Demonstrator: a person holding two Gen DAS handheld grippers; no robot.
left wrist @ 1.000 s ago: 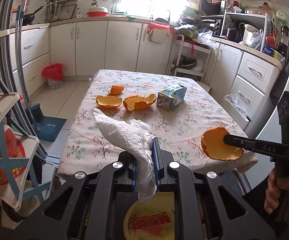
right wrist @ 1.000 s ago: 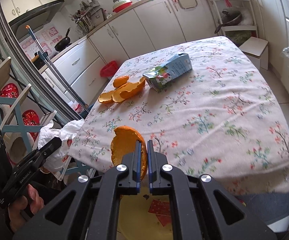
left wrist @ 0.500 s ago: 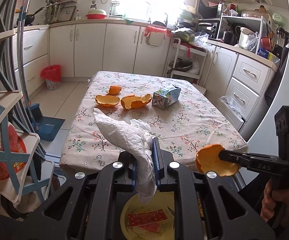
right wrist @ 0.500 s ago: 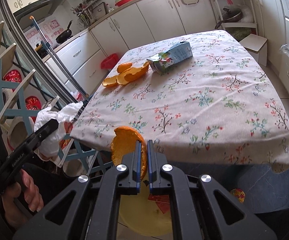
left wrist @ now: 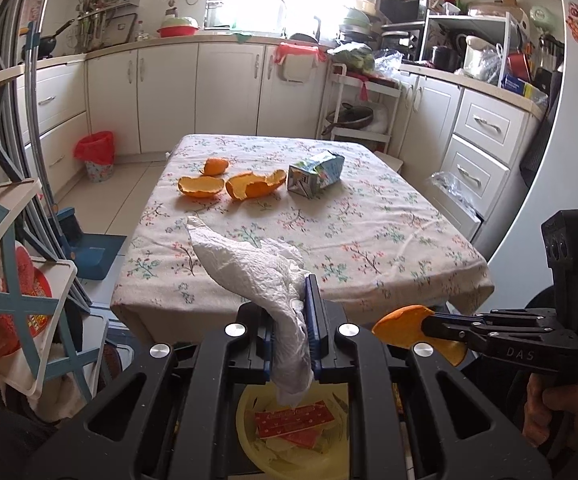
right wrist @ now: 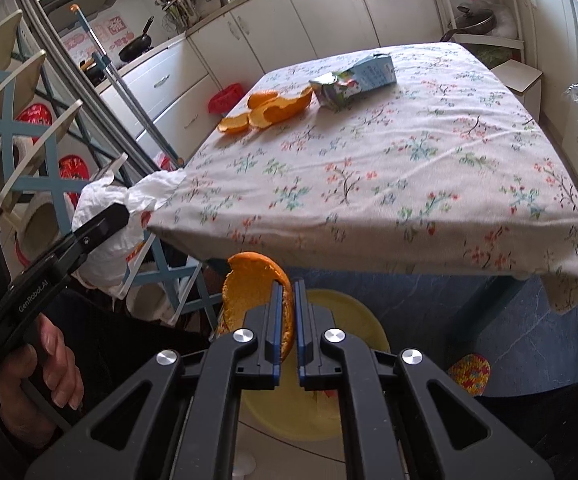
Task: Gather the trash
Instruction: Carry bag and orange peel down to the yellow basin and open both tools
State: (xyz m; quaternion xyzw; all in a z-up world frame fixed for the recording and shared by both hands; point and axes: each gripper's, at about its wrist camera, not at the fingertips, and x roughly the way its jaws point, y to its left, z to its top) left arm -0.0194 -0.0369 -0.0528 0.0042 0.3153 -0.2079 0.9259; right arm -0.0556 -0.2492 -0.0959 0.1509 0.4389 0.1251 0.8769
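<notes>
My left gripper (left wrist: 293, 304) is shut on a crumpled white paper towel (left wrist: 249, 268) and holds it above a yellow bin (left wrist: 301, 456) that has red wrappers inside. My right gripper (right wrist: 287, 292) is shut on a piece of orange peel (right wrist: 249, 284) over the same yellow bin (right wrist: 353, 312), off the table's near edge. In the left wrist view the right gripper (left wrist: 429, 326) holds the peel (left wrist: 397, 322) at lower right. Three orange peels (left wrist: 249, 186) and a crushed blue carton (left wrist: 317, 168) lie at the far part of the floral table (left wrist: 369, 240).
A blue-and-white folding chair (left wrist: 13, 288) stands left of the table. White cabinets (left wrist: 485, 144) line the right and back walls. A red bin (left wrist: 95, 154) and a blue dustpan (left wrist: 89, 244) sit on the floor at left.
Both grippers have pulled back from the table and lowered with their loads. The table now lies farther away and the yellow bin shows more below both grippers.
</notes>
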